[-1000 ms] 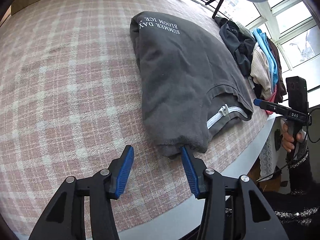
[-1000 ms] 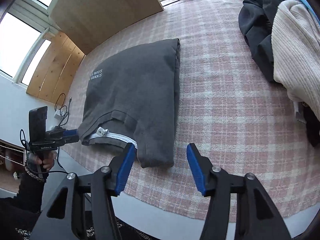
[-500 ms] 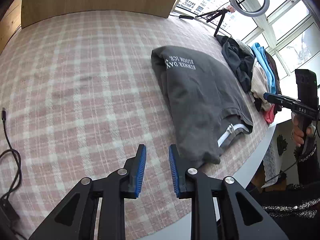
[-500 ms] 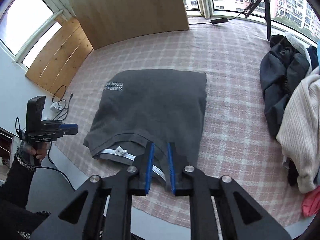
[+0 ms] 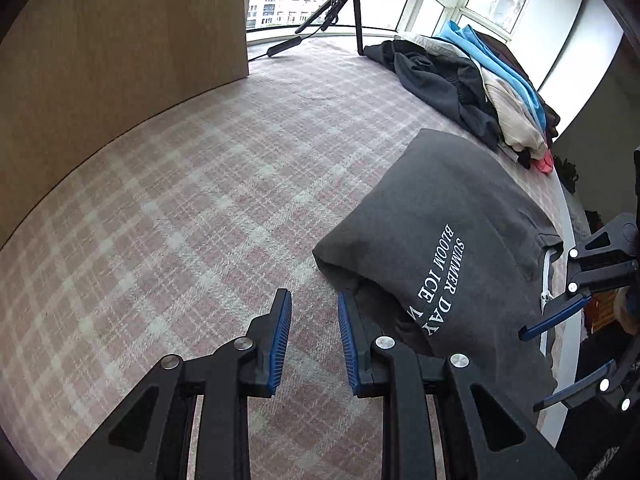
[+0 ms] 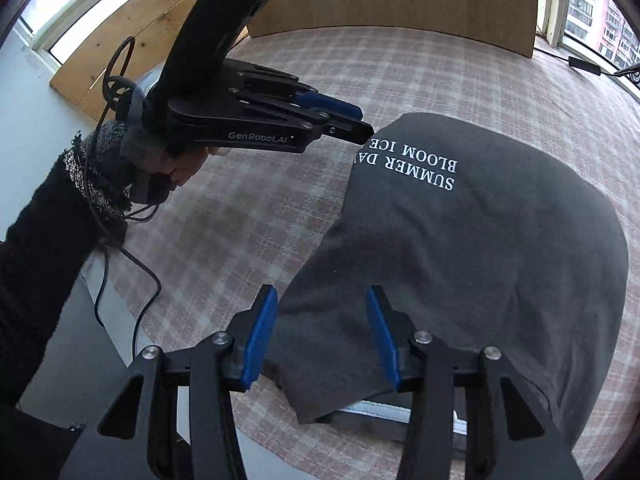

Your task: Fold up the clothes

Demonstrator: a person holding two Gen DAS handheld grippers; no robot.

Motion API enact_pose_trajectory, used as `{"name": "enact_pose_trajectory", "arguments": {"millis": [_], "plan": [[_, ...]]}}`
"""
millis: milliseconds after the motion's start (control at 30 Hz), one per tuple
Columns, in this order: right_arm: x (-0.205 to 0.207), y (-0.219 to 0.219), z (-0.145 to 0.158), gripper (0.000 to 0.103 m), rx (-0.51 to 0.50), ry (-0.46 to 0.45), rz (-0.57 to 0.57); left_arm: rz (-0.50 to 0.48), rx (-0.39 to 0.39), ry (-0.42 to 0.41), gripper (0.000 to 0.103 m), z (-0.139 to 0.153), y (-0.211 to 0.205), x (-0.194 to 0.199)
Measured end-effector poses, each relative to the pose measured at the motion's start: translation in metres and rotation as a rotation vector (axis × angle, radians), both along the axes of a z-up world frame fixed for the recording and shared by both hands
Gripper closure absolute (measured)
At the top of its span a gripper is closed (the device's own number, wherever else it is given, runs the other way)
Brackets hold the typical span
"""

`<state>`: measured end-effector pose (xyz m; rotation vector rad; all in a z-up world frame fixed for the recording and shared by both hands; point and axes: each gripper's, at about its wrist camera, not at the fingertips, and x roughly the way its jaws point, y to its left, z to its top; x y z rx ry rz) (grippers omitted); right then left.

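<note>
A folded dark grey garment point(image 5: 440, 208) with white lettering lies on the pink plaid tablecloth point(image 5: 200, 200). My left gripper point(image 5: 313, 300) is narrowly open with nothing between its fingers, and its right finger rests against the garment's lettered corner. My right gripper point(image 6: 322, 300) is open over the garment point(image 6: 480, 248) at its left edge, near the white zipper point(image 6: 400, 408). In the right wrist view the left gripper point(image 6: 352, 120) is held by a hand point(image 6: 176, 168). In the left wrist view the right gripper point(image 5: 528, 372) shows at the right edge.
A heap of clothes point(image 5: 480, 80) in black, cream and blue lies at the far side by the windows. A tripod point(image 5: 344, 4) and a wooden board point(image 5: 100, 60) stand at the back. A black cable point(image 6: 120, 264) hangs over the table's near edge.
Both grippers left the garment's near end and swung round to its left side. The left narrowed from wide open. The right closed almost fully, then opened again.
</note>
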<state>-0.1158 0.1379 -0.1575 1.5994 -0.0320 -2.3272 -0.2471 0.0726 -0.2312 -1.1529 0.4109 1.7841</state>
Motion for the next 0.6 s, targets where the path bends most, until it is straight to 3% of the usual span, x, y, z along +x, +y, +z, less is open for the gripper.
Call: {"name": "enact_pose_trajectory", "arguments": {"millis": [100,200,300,467,533,600], "plan": [[-0.005,-0.02,-0.015,0.057,0.067,-0.02,0.017,-0.049,-0.032,0.007,0.081,-0.007,0.013,-0.008],[-0.006,-0.02,-0.034,0.057,0.042,-0.1,0.032,-0.006,0.023,-0.036,0.08,-0.007,0.017,-0.027],[-0.001,-0.012,-0.048,0.057,0.015,-0.122,0.029,0.064,0.078,-0.129,0.065,-0.012,0.016,-0.049],[0.002,-0.01,-0.047,0.057,0.011,-0.155,0.077,0.067,-0.004,-0.074,0.057,-0.01,0.008,-0.043],[0.007,0.001,-0.037,0.057,-0.061,-0.173,0.092,0.124,-0.049,-0.063,0.059,-0.003,-0.007,-0.043],[0.01,0.028,-0.016,0.058,-0.117,-0.113,0.049,0.175,-0.082,-0.055,0.059,0.006,-0.02,-0.041]]}}
